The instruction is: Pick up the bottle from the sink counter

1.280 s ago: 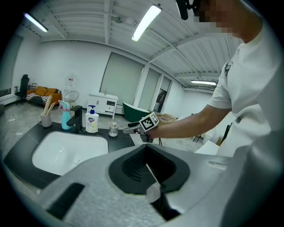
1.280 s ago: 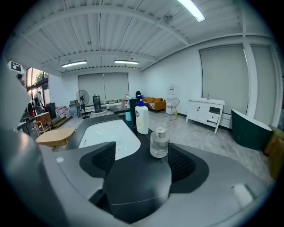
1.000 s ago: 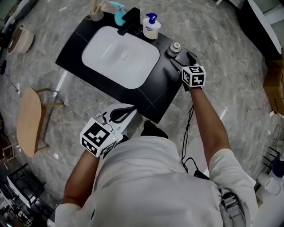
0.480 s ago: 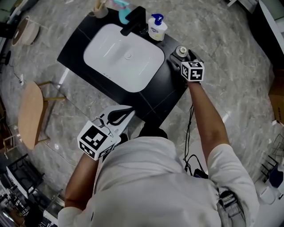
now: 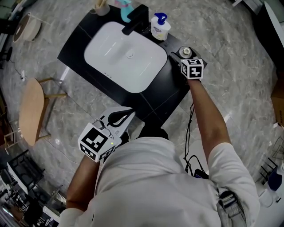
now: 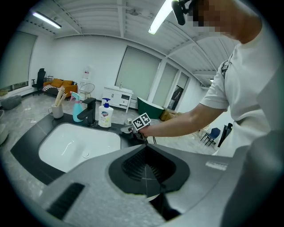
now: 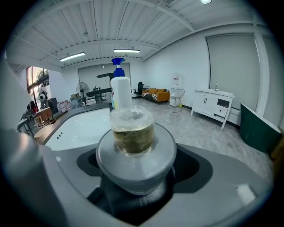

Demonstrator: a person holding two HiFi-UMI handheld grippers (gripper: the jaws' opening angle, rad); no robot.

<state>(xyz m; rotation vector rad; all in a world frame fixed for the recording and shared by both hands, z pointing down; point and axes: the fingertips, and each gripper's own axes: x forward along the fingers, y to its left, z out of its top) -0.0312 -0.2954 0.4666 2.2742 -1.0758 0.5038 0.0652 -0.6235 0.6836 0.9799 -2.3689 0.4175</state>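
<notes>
At the right end of the black sink counter (image 5: 164, 95), the bottle (image 5: 185, 52) is standing upright, just right of the white basin (image 5: 126, 55). The right tool (image 5: 186, 60) is reaching in from the near side and is gripping the bottle: in the right gripper view its two jaws are pressing against the dark body on both sides, below a grey collar and a clear cap with amber liquid showing inside. Whether the bottle's base is touching the counter cannot be told. The person's right arm is stretching out straight toward it.

The left tool (image 5: 124, 114) is hanging near the person's body, just off the near edge of the counter and well apart from the bottle. Its jaws are meeting along a thin line, with nothing between them.

Along the far edge of the counter, a black faucet (image 5: 135, 20) is standing behind the basin, with a white pump soap bottle (image 5: 159, 27) just to its right and a teal bottle (image 5: 125, 11) and a cup (image 5: 101, 6) to its left. A wooden stool (image 5: 32, 115) is standing on the marble floor to the left of the counter.
</notes>
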